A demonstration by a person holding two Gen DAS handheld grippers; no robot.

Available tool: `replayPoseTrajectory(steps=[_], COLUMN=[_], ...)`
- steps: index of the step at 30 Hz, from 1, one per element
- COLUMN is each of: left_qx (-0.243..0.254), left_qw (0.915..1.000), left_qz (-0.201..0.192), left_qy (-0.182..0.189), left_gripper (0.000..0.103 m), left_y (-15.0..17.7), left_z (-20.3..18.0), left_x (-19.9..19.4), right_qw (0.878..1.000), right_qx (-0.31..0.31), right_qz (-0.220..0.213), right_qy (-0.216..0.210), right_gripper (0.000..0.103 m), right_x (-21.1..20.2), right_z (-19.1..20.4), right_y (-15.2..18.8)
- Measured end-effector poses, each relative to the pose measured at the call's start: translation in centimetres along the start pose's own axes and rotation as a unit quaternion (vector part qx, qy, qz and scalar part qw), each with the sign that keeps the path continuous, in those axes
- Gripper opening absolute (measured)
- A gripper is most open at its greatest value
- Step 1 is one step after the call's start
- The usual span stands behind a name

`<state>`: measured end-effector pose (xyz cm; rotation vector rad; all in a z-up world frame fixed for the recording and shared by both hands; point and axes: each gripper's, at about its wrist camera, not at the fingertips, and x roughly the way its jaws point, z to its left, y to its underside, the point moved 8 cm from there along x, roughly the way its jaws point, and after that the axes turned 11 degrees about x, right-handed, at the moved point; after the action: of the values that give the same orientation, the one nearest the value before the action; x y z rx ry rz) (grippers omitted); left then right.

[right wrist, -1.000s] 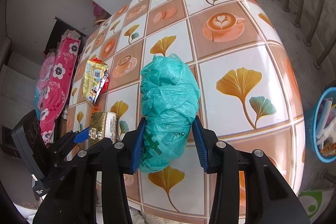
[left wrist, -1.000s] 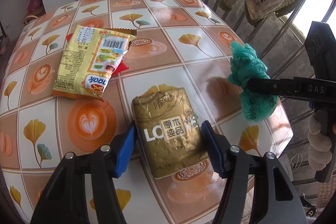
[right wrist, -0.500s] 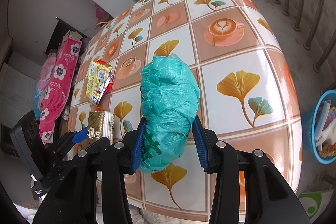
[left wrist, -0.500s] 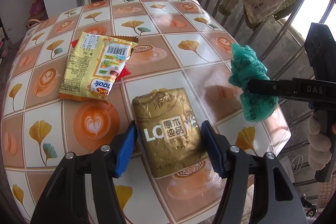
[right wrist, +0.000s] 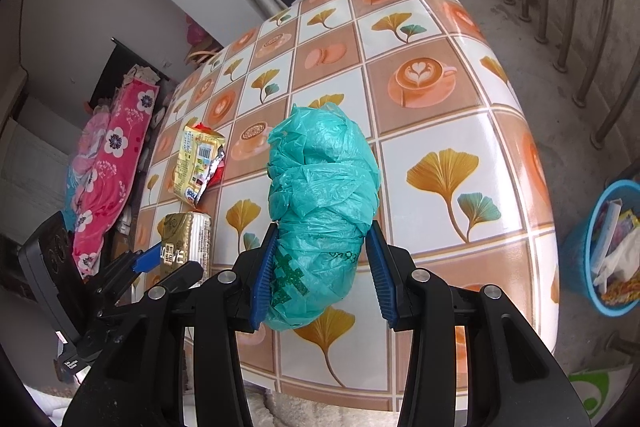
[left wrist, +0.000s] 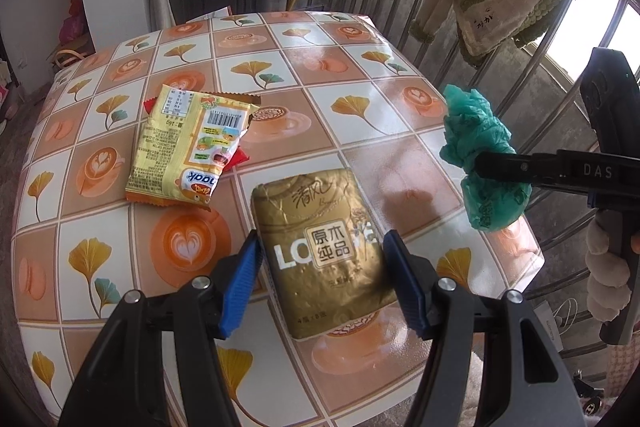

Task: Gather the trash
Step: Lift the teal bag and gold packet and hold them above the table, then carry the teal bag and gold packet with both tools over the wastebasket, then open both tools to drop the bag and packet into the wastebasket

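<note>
While right gripper (right wrist: 320, 267) clamps green bag (right wrist: 322, 195) and left gripper (left wrist: 322, 279) clamps gold packet (left wrist: 324, 247), slick film could slip out, missing blue bin (right wrist: 576, 255).

Two wrist cameras look steeply down along their grippers over the table's (left wrist: 304, 75) near edge; both views share its tiled top, the gold packet (left wrist: 324, 247) and green bag (right wrist: 320, 203).
</note>
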<state>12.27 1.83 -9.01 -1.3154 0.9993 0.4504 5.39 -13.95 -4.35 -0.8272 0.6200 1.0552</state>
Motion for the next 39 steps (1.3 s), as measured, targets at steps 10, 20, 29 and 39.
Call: replayPoseTrajectory(steps=[10,20,29,39], left_qx=[0.059,0.153,0.222,0.21], left_qw=[0.9953,0.9688,0.9277,0.9151], left_qz=[-0.057,-0.019,0.082,0.141], left_qy=[0.05,0.194,0.288,0.313], left_gripper=[0.06,0.06,0.06,0.082], left_y=[-7.6,-15.9,-16.3,-14.2], left_z=[-4.0,-17.4,-34.7,-43.9], left_x=[-2.1,3.0,11.3,19.8], right_qw=[0.994,0.968,0.934,0.889], right_qx=[0.02,0.15,0.272,0.37], right_qz=[-0.1,-0.167,-0.176,-0.168], right_qy=[0.031,0.107,0.151,0.21], right_gripper=[0.04,0.04,0.041,0.062], right_x=[-9.3,-16.9,-18.3,-16.1], right_z=[-4.3,-17.8,-29.9,-42.3], right_y=[-3.3,-2.6,-0.7,2.2])
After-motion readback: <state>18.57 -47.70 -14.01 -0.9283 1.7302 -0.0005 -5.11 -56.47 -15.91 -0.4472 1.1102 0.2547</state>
